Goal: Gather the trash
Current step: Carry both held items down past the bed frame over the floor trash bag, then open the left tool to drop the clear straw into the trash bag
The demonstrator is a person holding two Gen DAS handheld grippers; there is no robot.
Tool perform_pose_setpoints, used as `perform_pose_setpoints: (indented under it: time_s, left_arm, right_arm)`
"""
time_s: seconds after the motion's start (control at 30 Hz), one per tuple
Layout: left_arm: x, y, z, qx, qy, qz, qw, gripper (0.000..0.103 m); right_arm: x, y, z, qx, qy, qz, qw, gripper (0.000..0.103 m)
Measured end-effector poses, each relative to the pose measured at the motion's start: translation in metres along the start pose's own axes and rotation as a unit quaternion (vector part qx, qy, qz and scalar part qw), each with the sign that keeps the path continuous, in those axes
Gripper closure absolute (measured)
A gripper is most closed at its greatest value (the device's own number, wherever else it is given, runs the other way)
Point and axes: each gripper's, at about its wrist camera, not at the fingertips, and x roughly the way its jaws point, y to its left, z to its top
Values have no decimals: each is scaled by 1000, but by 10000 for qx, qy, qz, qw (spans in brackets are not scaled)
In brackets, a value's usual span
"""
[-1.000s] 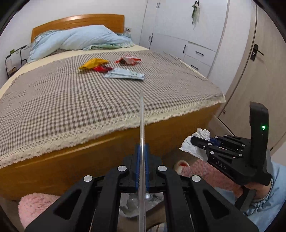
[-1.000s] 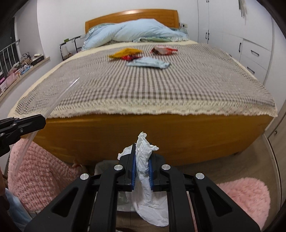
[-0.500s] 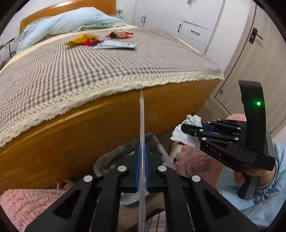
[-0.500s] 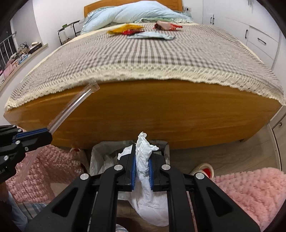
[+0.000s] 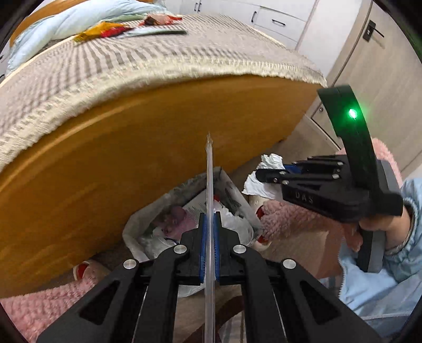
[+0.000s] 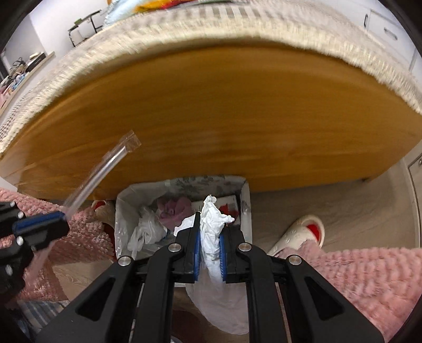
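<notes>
Left gripper pinches clear wrapper — right gripper clamps tissue.

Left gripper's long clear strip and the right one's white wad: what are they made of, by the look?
Strip: looks like thin clear plastic, glossy; the bed board shows through it, with a flat sealed end. Possibly a straw wrapper.
Wad: likely tissue or soft paper, matte white, crumpled into soft folds; thin plastic film can't be ruled out.

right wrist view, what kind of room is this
Most likely a home bedroom: a wooden-framed bed with a fringed checked bedspread fills the view, white wardrobe drawers stand behind it, and a lined trash bin and a slipper sit on the floor.
</notes>
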Motion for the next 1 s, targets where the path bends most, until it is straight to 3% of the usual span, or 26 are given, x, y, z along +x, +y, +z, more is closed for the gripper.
perform_pose_setpoints:
  time_s: [0.27, 0.43, 0.8, 1.0]
  left_arm:
    - [36, 11, -2, -20, 401, 11, 9992, 101]
    - [65, 18, -4, 8, 881, 70, 9961, 101]
    - [102, 13, -6, 474, 1505, -52, 9875, 101]
    - [126, 11, -5, 780, 1654, 212, 9829, 101]
  right_arm:
    - [26, 0, 2, -108, 345, 53, 9993, 92]
    - [35, 4, 5, -174, 463, 58, 9988, 92]
    - [59, 1, 5, -110, 914, -105, 9957, 92]
    - [65, 0, 6, -143, 994, -132, 9949, 92]
